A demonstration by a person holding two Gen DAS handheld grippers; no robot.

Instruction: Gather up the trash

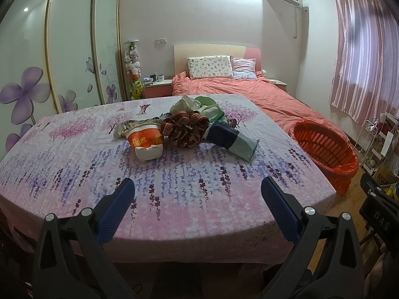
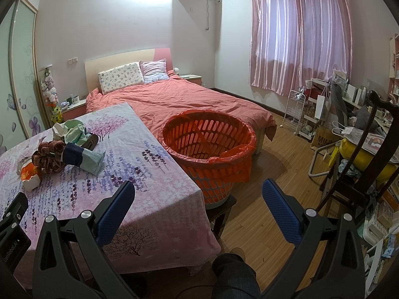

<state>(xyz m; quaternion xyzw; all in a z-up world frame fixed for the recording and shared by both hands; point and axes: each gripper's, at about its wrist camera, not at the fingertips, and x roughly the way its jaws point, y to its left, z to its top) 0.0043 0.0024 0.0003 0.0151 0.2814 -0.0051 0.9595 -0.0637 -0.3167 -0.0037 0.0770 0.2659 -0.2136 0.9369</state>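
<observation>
— How were the grippers held?
— The left gripper (image 1: 198, 186) and right gripper (image 2: 198, 189) were both spread wide, nothing between their blue pads.

— And the trash?
— A crumpled orange-and-white paper cup (image 1: 146, 142), a brown plaid ribbon bow (image 1: 185, 129) and a navy-and-green soft packet (image 1: 230, 140) were heaped on the lavender-print tablecloth (image 1: 174, 186). The orange slatted plastic basket lined with an orange bag (image 2: 208, 147) was placed just beside the table's right edge.
</observation>
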